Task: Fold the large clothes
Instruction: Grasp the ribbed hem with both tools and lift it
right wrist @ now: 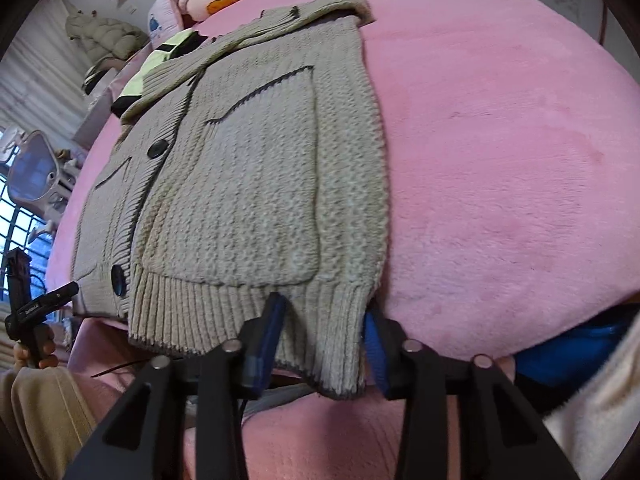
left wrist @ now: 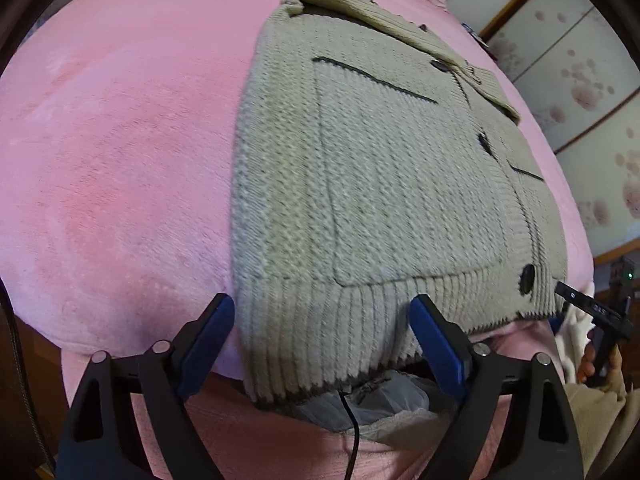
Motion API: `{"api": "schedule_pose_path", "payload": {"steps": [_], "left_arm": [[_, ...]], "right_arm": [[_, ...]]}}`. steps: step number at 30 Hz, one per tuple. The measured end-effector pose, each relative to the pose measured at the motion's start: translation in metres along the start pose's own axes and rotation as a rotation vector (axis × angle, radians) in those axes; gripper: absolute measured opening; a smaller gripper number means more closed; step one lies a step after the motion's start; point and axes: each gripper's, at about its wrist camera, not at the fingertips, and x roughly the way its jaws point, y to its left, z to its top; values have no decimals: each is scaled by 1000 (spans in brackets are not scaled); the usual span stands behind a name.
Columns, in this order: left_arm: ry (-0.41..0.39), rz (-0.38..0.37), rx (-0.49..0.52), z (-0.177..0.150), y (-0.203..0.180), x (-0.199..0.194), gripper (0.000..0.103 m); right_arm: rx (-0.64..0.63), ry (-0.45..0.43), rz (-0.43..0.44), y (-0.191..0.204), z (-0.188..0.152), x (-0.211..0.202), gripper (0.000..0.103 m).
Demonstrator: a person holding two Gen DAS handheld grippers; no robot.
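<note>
A grey cardigan [left wrist: 392, 184] is spread on the pink-blanketed bed [left wrist: 120, 160]. Its ribbed hem is straddled, ungrasped, by the released left hand-held gripper [left wrist: 322, 312] and the right hand-held gripper [right wrist: 324, 312]. Floral sliding doors [left wrist: 576, 80] are seen behind.

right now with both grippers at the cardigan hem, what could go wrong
The cardigan's ribbed hem hangs over the edge of the pink bed cover, so lifting could drag the whole knit off. The left gripper straddles the hem with its fingers wide apart, and the right gripper brackets only a narrow corner; uneven pinches would skew the fold. The sleeve folded over the top could slide loose.
</note>
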Motion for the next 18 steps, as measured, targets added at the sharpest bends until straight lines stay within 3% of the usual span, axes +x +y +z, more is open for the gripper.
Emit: {"api": "schedule_pose_path", "payload": {"steps": [3,11,14,18], "left_arm": [[-2,-24,-16,-2,6,0,79],[-7,-92,-80,-2,24,8,78],[3,-63,-74,-1,19,13,78],[24,42,-3,4,-6,21,77]], "right_arm": [[-18,2,0,3,3,1,20],[-3,17,11,0,6,9,22],[-1,23,3,-1,7,13,23],[-32,25,-19,3,8,17,20]]}}
